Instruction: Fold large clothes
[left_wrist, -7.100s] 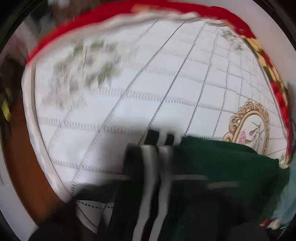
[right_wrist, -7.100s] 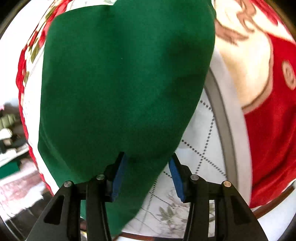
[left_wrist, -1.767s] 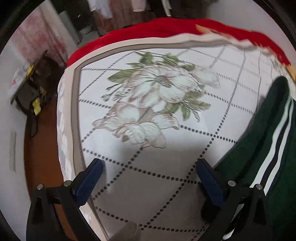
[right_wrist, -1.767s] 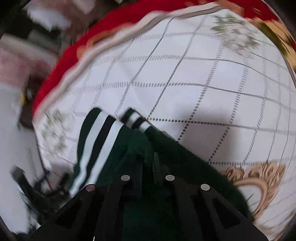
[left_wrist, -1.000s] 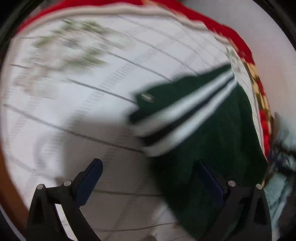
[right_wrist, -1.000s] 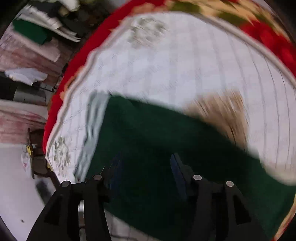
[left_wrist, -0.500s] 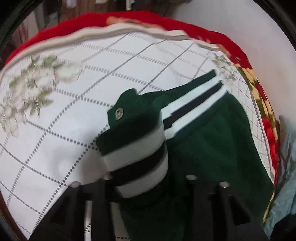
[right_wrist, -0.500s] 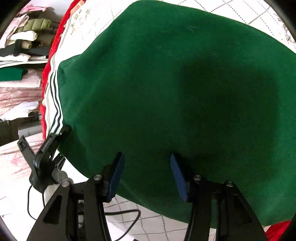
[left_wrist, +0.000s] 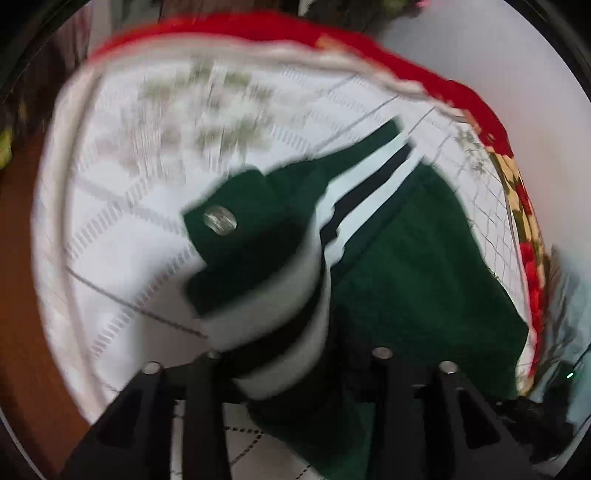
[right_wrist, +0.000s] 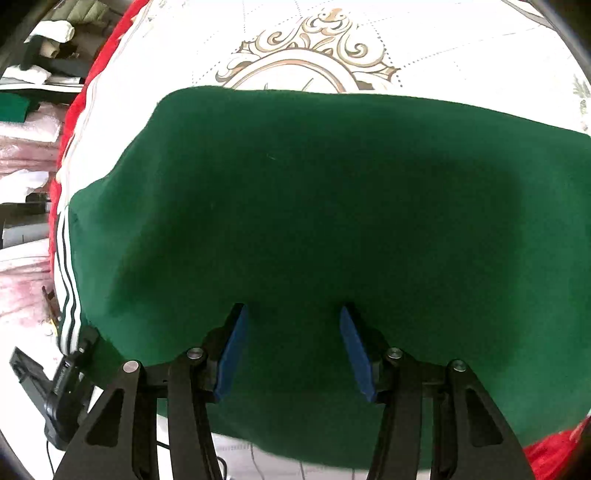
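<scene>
A dark green jacket (left_wrist: 413, 266) with a white-and-black striped hem lies on the white tablecloth (left_wrist: 122, 206). My left gripper (left_wrist: 291, 354) is shut on the striped hem corner (left_wrist: 280, 314), which carries a metal snap button (left_wrist: 219, 220) and is lifted off the cloth. In the right wrist view the green jacket (right_wrist: 314, 206) lies flat and fills the middle. My right gripper (right_wrist: 291, 347) is open, its blue pads (right_wrist: 232, 354) just above the jacket's near edge. The left gripper (right_wrist: 62, 376) shows at the lower left there, on the striped edge (right_wrist: 66, 280).
The white tablecloth has a dotted grid, flower prints and a gold ornament (right_wrist: 306, 62), and lies over a red blanket (left_wrist: 461, 92). The table edge drops to a brown floor (left_wrist: 22, 332) on the left. Stacked clothes (right_wrist: 29, 110) lie beyond the table.
My left gripper has closed on the striped hem corner and lifted it. My right gripper has let go of the jacket, opened, and now hovers over its flat green back.
</scene>
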